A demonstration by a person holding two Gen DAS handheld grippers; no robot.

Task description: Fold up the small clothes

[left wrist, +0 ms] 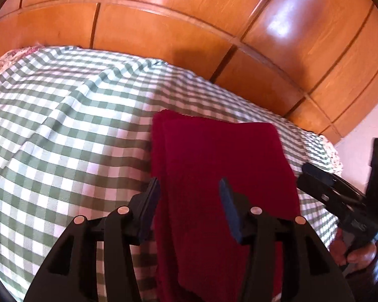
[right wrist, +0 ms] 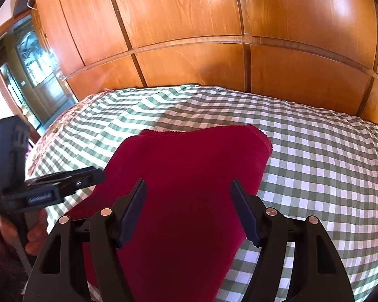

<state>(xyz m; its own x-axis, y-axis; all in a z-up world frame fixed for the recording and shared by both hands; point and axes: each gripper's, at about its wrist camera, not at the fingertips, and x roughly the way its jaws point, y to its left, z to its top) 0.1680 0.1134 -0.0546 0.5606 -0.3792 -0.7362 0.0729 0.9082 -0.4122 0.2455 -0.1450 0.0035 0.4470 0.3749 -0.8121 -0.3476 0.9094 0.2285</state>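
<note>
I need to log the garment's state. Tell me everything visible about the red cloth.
The red cloth is dark crimson, soft and fuzzy-looking, with a scalloped trim on its far edge. It lies flat on the green-checked sheet, apparently folded, a layered edge showing along its left side. Both grippers are open above it; neither grips it.

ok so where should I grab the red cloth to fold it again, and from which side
Probably the far scalloped corner of the red cloth, coming in from the right with the right gripper, which is open above it. That edge lies flat and free on the checked sheet, so a finger could slide under. The left gripper is open too.
</note>
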